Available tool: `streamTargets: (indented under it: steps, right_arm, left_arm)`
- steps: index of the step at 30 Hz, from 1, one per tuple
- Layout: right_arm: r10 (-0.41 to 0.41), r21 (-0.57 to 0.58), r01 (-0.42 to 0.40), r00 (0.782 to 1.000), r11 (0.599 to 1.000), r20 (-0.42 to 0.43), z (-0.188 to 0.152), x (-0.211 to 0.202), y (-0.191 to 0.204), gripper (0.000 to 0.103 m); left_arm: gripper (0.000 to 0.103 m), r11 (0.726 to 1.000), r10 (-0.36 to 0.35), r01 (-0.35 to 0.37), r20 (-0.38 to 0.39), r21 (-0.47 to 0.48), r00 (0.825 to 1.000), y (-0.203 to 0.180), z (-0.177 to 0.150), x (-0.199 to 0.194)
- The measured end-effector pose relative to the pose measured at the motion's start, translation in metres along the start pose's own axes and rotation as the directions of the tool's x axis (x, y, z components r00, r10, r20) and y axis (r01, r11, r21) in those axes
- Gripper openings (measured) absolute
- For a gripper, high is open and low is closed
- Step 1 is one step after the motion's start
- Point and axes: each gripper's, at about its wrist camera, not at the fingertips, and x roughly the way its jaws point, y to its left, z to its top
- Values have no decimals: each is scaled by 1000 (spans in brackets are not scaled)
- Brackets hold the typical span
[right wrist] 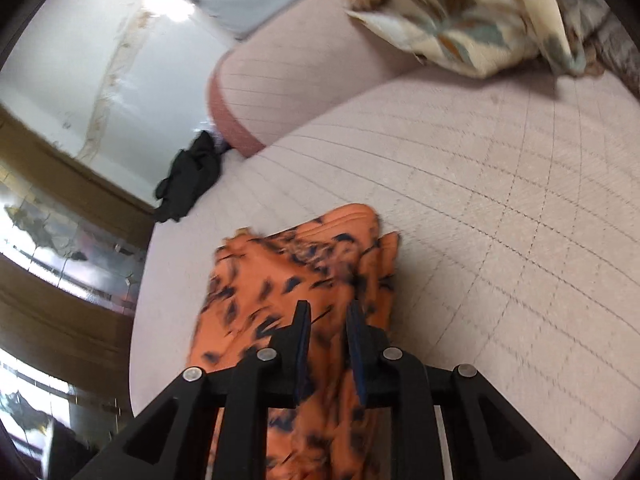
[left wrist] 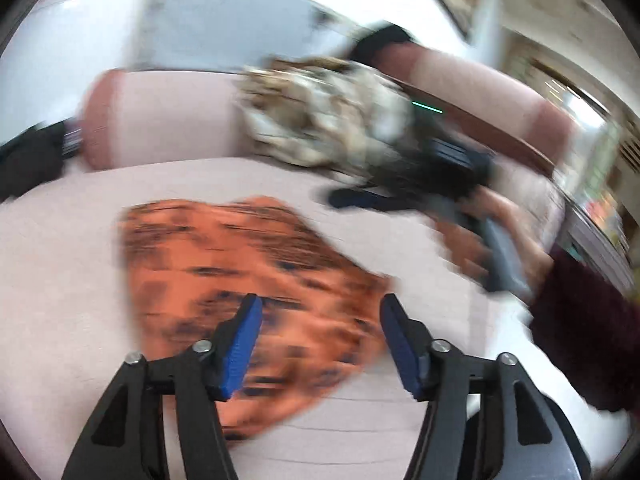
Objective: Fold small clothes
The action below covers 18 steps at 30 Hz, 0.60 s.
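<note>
Orange garment (left wrist: 248, 292) with dark markings lies on the pale pink bed (left wrist: 60, 280), partly folded, below a pink bolster (left wrist: 160, 120) and a floral cloth (left wrist: 320, 120). Left hand-held gripper (left wrist: 320, 344) hovers above it, jaws wide, nothing between them. Right hand-held gripper (right wrist: 328, 344) sits over the garment's edge, jaws narrowly parted; pads not seen pressing the fabric. Black cloth (right wrist: 188, 176) lies at the bed's far corner.
</note>
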Motion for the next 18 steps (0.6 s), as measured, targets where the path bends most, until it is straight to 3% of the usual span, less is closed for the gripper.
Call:
streamTargets:
  steps: [2,5,7,9,12,14,16,18]
  right_arm:
    - [15,-44,-15,1000,999,-4,-11,-6,19,21]
    - [10,-90,-15,998,996,-56,-28,3,44,21]
    - [-25,-134,13,996,991,-82,-43,13,58,21]
    - [-74,-163,51,987,985,-142,-60,27,65,21]
    - [-152,-180,109,957,978,-245,-92,41,55,21]
    - [-159,-203,117,966,972,-203,-111,34,50,21]
    - [-193,-248,141,961,958,-198,-117,28,56,20]
    - [-239,-266,177,945,948,-223,-113,26,66,20]
  left_arm:
    - [63,990,97,-97,-2,-103,995,34,3,0]
    - [62,960,171,-183,-72,-213,983,64,-6,10]
    - [62,954,214,-240,-150,-181,965,61,-14,23]
    - [62,948,274,-304,-247,-93,929,51,-27,39]
    - [62,958,243,-280,-329,-69,913,43,-47,47]
    - [63,958,255,-285,-355,-32,899,36,-58,47]
    - [63,955,287,-298,-318,16,904,29,-60,43]
    - [63,958,270,-287,-305,-9,913,34,-61,37]
